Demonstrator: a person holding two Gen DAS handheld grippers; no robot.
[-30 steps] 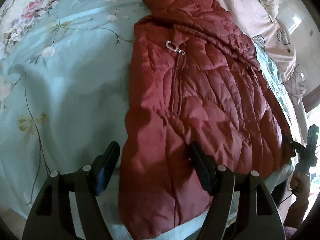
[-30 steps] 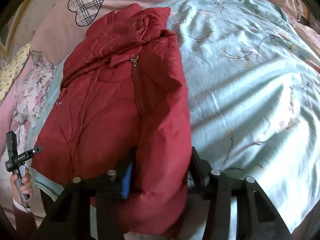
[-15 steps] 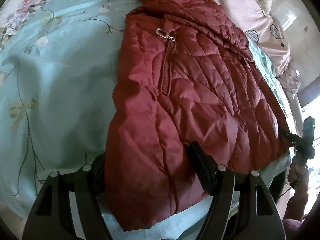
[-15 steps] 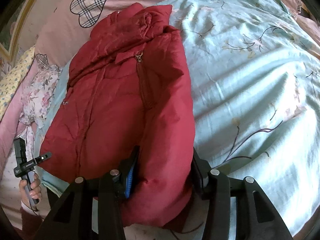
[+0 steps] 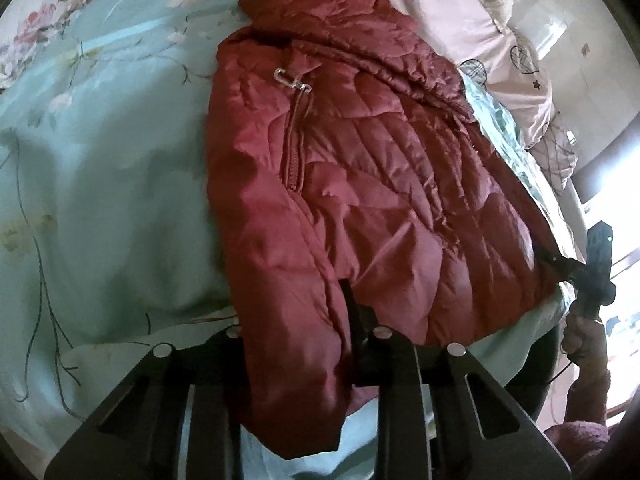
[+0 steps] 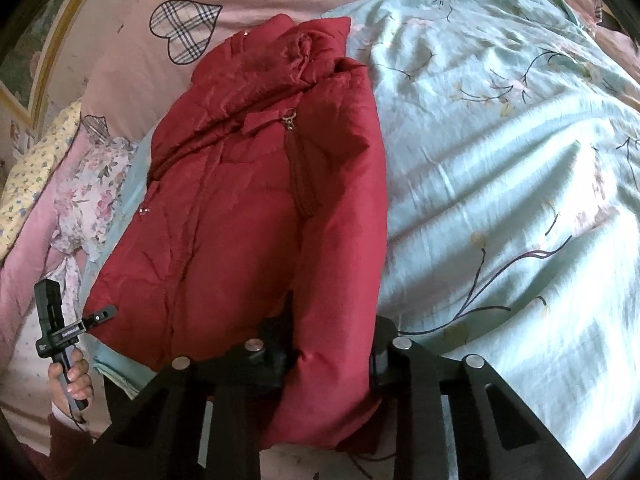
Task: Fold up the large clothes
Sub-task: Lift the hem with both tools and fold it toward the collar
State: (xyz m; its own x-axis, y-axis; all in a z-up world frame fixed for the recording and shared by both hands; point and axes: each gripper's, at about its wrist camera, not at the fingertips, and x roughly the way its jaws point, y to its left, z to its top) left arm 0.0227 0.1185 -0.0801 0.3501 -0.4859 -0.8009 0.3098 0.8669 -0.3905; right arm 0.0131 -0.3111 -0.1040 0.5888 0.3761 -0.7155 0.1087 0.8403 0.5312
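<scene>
A dark red quilted jacket (image 5: pixel 380 200) lies on a pale green floral sheet (image 5: pixel 100 180), collar far from me and a metal zip pull (image 5: pixel 292 80) on its chest pocket. My left gripper (image 5: pixel 294 320) has the near folded edge bunched between its fingers; its jaws are closing and press into the padding. In the right wrist view the same jacket (image 6: pixel 240 220) fills the middle, zip pull (image 6: pixel 290 118) up top. My right gripper (image 6: pixel 330 332) squeezes the near thick fold while its jaws are closing. The fabric hides much of the inner pads.
Pink bedding with checked hearts (image 6: pixel 184 32) lies beyond the collar. A person's hand holds a black handled device (image 5: pixel 596 264) at the jacket's far corner by the bed edge, also visible as the black device (image 6: pixel 60 328). Open sheet (image 6: pixel 500 200) spreads beside the jacket.
Both pairs of jaws have narrowed onto the jacket's near fold. The left ones stood wide with one finger over the sheet; now the fold is pinched between them.
</scene>
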